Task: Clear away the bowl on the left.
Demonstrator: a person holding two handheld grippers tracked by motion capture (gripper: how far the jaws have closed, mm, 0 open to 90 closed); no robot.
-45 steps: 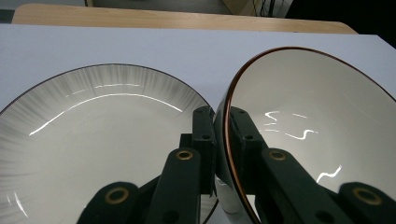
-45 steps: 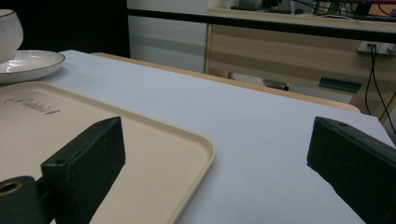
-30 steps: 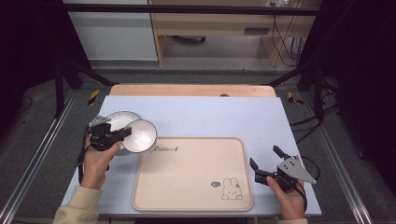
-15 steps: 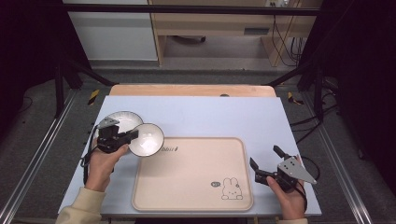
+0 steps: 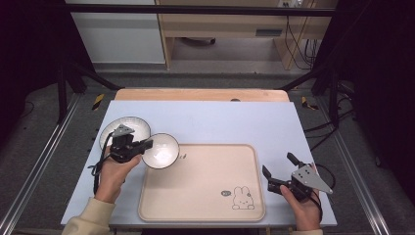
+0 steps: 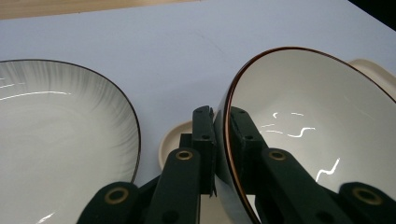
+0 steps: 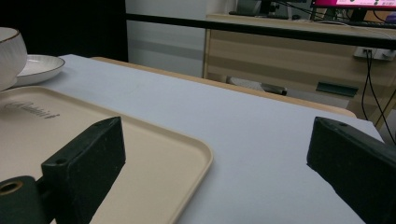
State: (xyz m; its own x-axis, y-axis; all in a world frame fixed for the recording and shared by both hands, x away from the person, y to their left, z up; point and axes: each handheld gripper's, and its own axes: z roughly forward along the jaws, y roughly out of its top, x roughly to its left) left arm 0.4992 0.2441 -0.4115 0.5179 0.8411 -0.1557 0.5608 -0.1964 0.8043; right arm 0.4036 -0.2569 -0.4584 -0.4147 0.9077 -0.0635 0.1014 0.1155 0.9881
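over the beige tray's [image 5: 200, 183] near-left corner, the left gripper [image 5: 139, 147] pinches a white bowl [image 5: 160, 150] by its dark rim; glazed, probably slippery and breakable. right gripper [image 5: 279, 172] rests wide open, empty.

A white bowl [image 5: 160, 150] with a dark brown rim, glossy inside, hangs tilted over the near-left corner of the beige tray [image 5: 205, 205], just beside a white plate [image 5: 128, 128].
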